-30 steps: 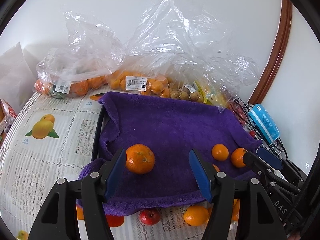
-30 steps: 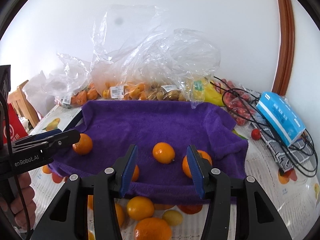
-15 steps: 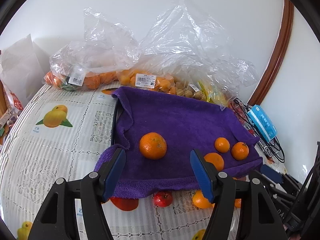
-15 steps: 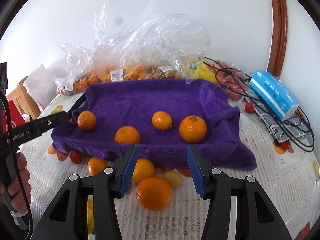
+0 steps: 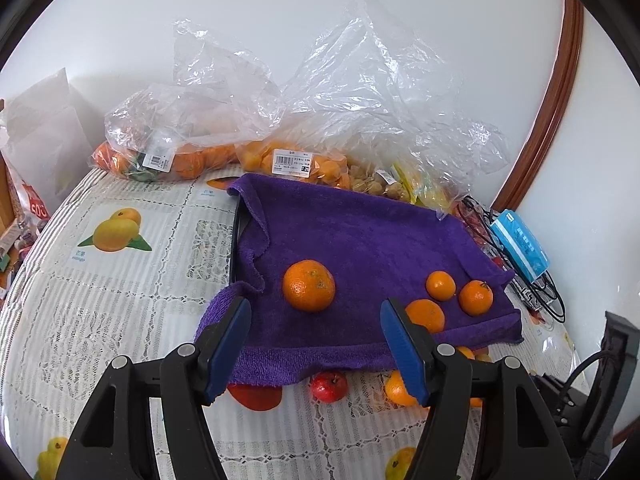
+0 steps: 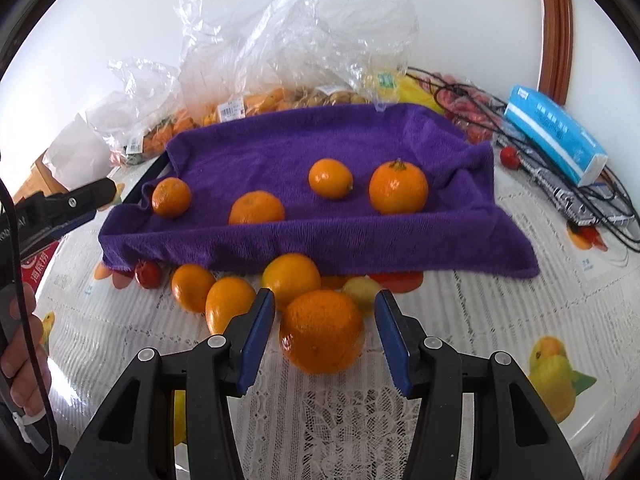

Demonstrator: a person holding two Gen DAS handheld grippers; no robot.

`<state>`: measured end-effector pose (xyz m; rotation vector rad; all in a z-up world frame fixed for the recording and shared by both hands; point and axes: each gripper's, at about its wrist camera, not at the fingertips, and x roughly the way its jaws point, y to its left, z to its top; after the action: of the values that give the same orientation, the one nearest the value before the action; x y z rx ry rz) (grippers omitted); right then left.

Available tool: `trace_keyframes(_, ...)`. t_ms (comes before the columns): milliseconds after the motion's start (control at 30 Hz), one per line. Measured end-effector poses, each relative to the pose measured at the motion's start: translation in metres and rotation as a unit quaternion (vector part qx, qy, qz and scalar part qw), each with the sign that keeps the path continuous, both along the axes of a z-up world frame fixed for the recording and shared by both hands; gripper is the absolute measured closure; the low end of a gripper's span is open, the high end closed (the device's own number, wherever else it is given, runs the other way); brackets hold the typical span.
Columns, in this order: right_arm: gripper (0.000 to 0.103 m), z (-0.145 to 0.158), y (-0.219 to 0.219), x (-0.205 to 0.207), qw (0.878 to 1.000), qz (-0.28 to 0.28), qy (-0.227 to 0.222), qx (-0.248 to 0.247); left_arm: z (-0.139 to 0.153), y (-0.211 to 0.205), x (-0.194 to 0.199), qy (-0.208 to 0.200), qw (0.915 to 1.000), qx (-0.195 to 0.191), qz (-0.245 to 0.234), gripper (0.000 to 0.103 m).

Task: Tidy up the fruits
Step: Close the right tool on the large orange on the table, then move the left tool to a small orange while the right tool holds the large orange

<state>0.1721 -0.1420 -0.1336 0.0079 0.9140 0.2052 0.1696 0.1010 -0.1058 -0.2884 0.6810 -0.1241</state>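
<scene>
1. Your purple towel (image 6: 328, 236) is the biggest thing here, spread wide across the fruit-print tablecloth (image 6: 460, 320) with its long side running left to right in the right wrist view; its near edge droops over the table.
2. Clear plastic bags of fruit (image 5: 280, 160) are heaped along the towel's far edge against the wall.
3. Your right gripper (image 6: 324, 334) tilts steeply down at the table in front of the towel. Its jaws stand partly apart, one on each side of a large orange (image 6: 322, 332); I see a gap on both sides, so nothing is gripped.
4. Your left gripper (image 5: 316, 346) slopes down less steeply, over the towel's near left corner. Its jaws are spread wider and hold nothing.
5. That large orange sits on the tablecloth, just in front of a cluster of loose fruit (image 6: 240, 292) along the towel's near edge; being round, it shows no long axis.
6. Four oranges sit on the towel in a loose row: the leftmost one (image 5: 309, 285), beyond your left jaws, shows its stem end to the upper right; the rightmost one (image 6: 398, 188) has its stem straight up.
7. Your left hand (image 6: 22, 356) wraps the handle at the picture's edge.
</scene>
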Motion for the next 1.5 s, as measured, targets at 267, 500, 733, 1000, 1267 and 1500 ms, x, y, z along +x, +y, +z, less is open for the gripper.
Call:
trace_keyframes(267, 0.051, -0.012, 0.007, -0.001, 1.0, 0.005, 0.008, -0.004, -0.002, 0.01, 0.002, 0.009, 0.9998, -0.015, 0.013, 0.037)
trace_keyframes(500, 0.06, -0.012, 0.005, 0.0, 1.0, 0.005, 0.011, 0.005, -0.005, 0.015, 0.004, 0.016, 0.9994, -0.023, 0.019, 0.037)
trace_keyframes(733, 0.06, -0.011, 0.01, 0.0, 1.0, 0.011, 0.008, -0.019, -0.006, 0.009, 0.006, 0.017, 0.9997, -0.011, 0.011, 0.037)
trace_keyframes(1000, 0.06, -0.002, -0.005, -0.011, 1.0, -0.001, -0.002, -0.01, -0.007, -0.004, 0.004, 0.016, 0.9994, -0.013, -0.027, 0.037)
trace_keyframes(1267, 0.06, 0.007, -0.025, -0.017, 1.0, -0.015, -0.017, -0.007, -0.013, -0.037, -0.002, 0.02, 0.9934, -0.021, -0.111, 0.038)
trace_keyframes(1500, 0.06, 0.015, -0.043, -0.018, 0.999, -0.02, -0.032, -0.003, -0.026, -0.063, 0.004, 0.046, 0.9907, 0.007, -0.128, 0.04)
